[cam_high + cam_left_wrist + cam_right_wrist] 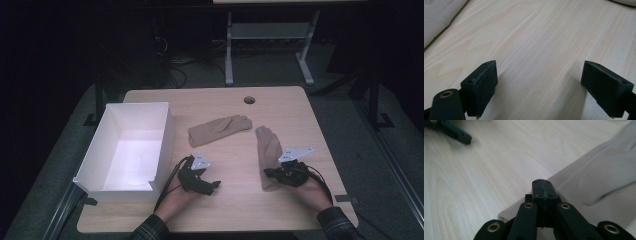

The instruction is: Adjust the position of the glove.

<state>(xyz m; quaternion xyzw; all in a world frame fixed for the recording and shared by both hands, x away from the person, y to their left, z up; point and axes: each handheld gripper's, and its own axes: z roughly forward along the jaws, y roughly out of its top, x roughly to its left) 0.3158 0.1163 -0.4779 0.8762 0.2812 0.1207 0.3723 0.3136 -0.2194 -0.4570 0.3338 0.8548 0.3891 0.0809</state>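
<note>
Tabletop (235,200): pale wood, carrying a white box and two tan gloves.
White box (131,150): open-topped, at the tabletop's left edge.
Far glove (219,129): lies crosswise, just right of the box.
Near glove (269,152): lies lengthwise, right of the far glove, apart from it.
Left gripper (212,186): just right of the box's near corner; its own view shows the jaws spread wide over bare wood, nothing between them.
Right gripper (270,173): at the near glove's cuff end; its own view (543,190) shows the jaws pressed together over the glove's edge, though I cannot tell whether any fabric is pinched.
</note>
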